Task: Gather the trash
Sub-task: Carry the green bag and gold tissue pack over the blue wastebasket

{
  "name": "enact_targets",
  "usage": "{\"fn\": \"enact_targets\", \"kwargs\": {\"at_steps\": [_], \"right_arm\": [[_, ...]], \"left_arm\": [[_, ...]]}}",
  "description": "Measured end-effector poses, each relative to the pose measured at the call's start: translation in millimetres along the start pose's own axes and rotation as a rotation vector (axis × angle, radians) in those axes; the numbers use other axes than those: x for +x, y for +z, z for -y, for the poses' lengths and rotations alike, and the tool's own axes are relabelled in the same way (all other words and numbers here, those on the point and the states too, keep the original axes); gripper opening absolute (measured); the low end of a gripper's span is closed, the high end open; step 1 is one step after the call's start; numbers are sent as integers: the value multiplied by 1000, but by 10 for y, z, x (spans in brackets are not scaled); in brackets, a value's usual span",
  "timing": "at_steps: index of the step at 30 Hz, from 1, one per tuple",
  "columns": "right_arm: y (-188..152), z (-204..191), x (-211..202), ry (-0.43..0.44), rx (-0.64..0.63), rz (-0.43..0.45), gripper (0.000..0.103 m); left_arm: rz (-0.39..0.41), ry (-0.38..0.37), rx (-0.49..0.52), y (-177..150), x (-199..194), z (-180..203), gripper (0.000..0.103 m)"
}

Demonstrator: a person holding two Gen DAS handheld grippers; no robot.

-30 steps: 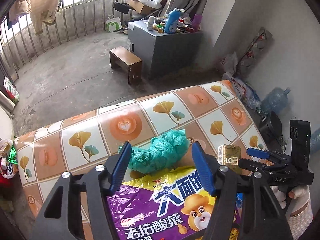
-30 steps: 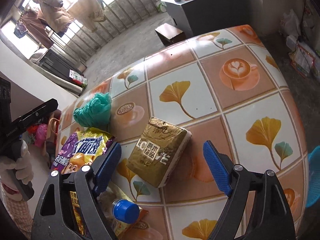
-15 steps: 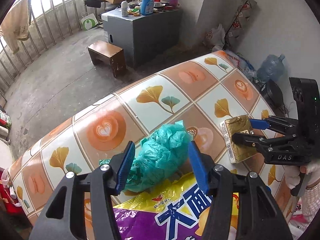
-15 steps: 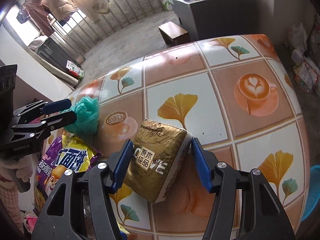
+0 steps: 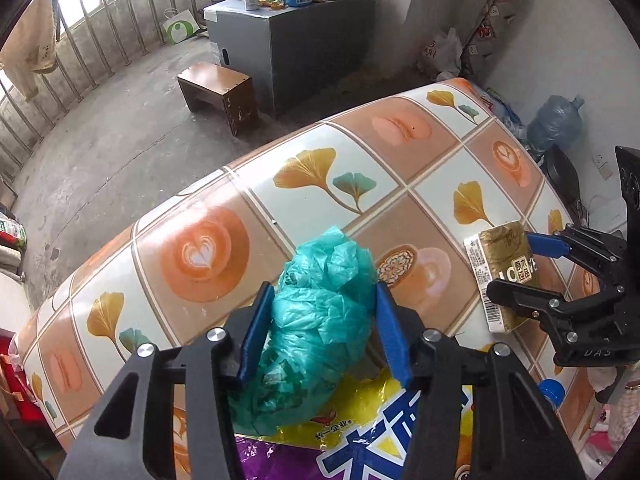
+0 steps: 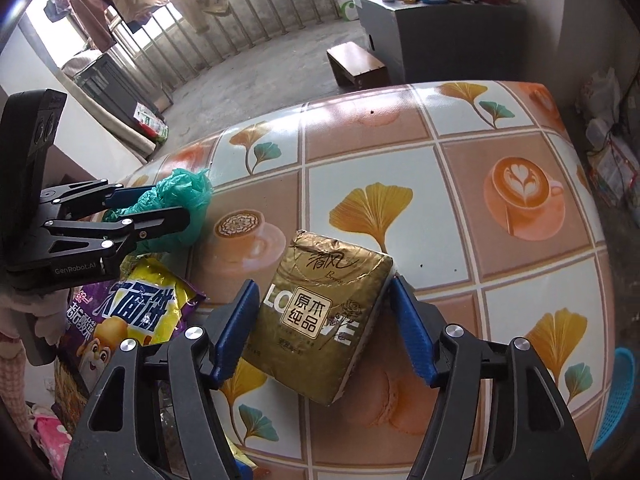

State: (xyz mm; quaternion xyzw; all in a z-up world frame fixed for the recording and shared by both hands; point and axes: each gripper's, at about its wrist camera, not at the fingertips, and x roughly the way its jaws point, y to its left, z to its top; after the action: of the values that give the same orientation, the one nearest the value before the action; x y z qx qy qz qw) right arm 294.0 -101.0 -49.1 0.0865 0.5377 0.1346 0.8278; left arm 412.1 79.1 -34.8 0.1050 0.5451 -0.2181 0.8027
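- Patterned oilcloth with coffee cups and ginkgo leaves covers the surface [image 6: 460, 184], which stands in a bare concrete room with a barred window, a grey cabinet and a small wooden stool beyond.
- Left claw [image 5: 320, 328] straddles a crumpled green plastic bag [image 5: 320, 312]; its jaws are closing, and both blue pads look to be touching the bag's sides, though the bag does not look squeezed yet. The bag lies on the surface, its near end resting on a purple and yellow snack packet [image 5: 360, 444].
- Right claw [image 6: 324, 328] straddles a gold tissue pack [image 6: 320, 312]; its jaws are opening at this moment. The right pad sits just at the pack's corner, while the left pad stands slightly clear of it, so I read this as no firm grip. The pack rests flat on the surface.
- Outward from the claws, the snack packet lies at the near edge, and a bottle with a blue cap [image 5: 552, 390] peeks out beside it.
- No bin shows clearly; a blue basket [image 6: 618, 396] sits off the surface's right edge.
- Judged from this, collecting has barely begun: nothing is lifted, and four items are left on the surface.
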Motion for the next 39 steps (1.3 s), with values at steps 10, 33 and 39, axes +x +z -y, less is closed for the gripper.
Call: {"fn": "enact_targets", "kwargs": {"at_steps": [10, 33, 39], "right_arm": [[-133, 301, -506, 84, 118, 137, 58], [-1283, 947, -2023, 211, 320, 471, 58], [-1574, 1198, -2186, 207, 364, 509, 58]], "left_arm": [[218, 45, -76, 54, -726, -110, 48], [415, -151, 46, -455, -1998, 1689, 48], [391, -219, 116, -458, -1874, 2376, 48]]}}
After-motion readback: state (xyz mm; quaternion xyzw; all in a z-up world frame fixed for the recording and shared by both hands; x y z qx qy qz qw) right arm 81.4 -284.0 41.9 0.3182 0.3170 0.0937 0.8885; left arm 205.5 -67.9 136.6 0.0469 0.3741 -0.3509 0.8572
